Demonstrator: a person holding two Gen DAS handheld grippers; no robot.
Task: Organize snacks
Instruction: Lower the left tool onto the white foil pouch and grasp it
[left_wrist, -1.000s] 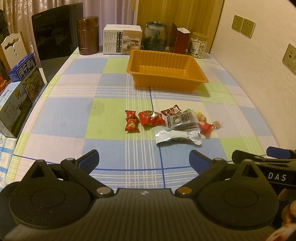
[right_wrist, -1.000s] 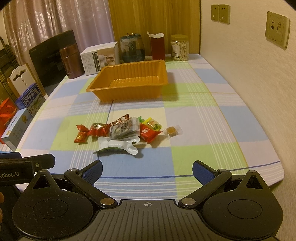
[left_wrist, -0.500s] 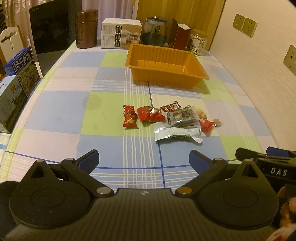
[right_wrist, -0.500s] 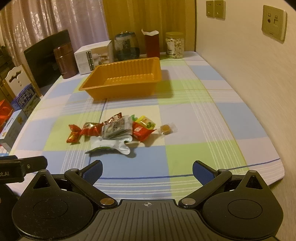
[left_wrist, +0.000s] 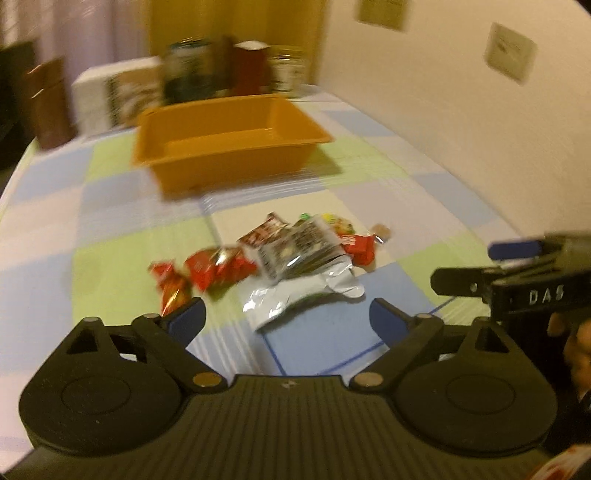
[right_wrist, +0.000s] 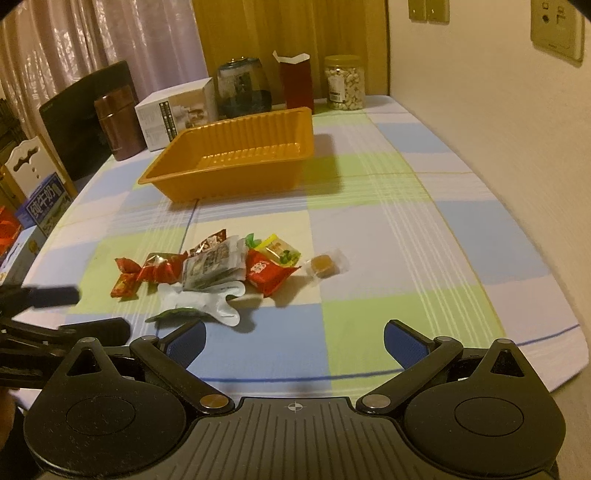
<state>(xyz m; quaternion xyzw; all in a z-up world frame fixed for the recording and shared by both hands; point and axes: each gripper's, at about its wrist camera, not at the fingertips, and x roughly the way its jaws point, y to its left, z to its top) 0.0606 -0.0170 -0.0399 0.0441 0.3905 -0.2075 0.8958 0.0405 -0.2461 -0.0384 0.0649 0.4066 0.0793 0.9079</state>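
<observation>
Sitting on checked tablecloth (right_wrist: 406, 206): orange tray (right_wrist: 236, 155), nothing in it. Snack pile (right_wrist: 221, 269) lies on cloth nearer than tray, well apart from it: red wrappers, grey pouch, silver torn packet (left_wrist: 306, 295), small brown candy (right_wrist: 323, 264) off to right. Behind tray: nut jar (right_wrist: 344, 83) full, dark glass jar (right_wrist: 242, 90), red carton (right_wrist: 295, 81) with top open, contents hidden. Left gripper (left_wrist: 286, 317) jaws wide, just been narrowing, nothing between. Right gripper (right_wrist: 293, 339) wide, empty.

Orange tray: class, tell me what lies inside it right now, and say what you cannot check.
The orange tray shows only its bare ribbed floor; no snacks are in it, they all lie on the tablecloth nearer the camera. The near wall hides a strip of floor.
</observation>
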